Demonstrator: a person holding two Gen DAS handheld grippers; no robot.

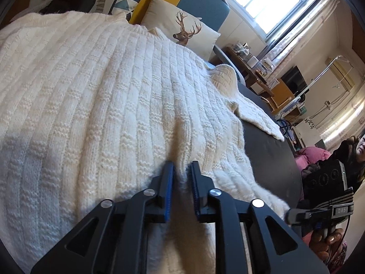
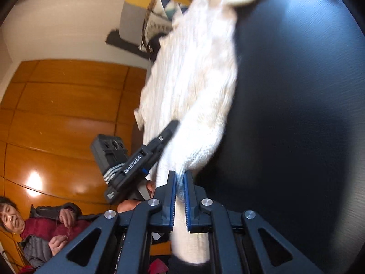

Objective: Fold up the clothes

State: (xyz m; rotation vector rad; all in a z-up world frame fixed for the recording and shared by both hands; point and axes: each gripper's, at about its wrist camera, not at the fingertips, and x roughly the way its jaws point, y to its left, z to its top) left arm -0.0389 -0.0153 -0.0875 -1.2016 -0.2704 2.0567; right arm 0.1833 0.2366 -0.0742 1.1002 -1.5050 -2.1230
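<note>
Cream knit sweater (image 1: pixel 102 96) lies spread over the dark round surface (image 1: pixel 269 150), long axis running away from the left tool toward the cushions (image 1: pixel 187 29); a sleeve (image 1: pixel 257 116) trails off toward the surface's edge; near hem hangs over the rim.

Left tool (image 1: pixel 181 171): jaws narrowly apart, a ridge of knit between them, pads apparently not clamping.

Right tool (image 2: pixel 180 178): clenched on a bunched hem end (image 2: pixel 194 155).

Risk, judged: with one side slack, a lift by the right tool alone could skew the fold or drag the sweater off the surface; loose knit may snag on the pads.
</note>
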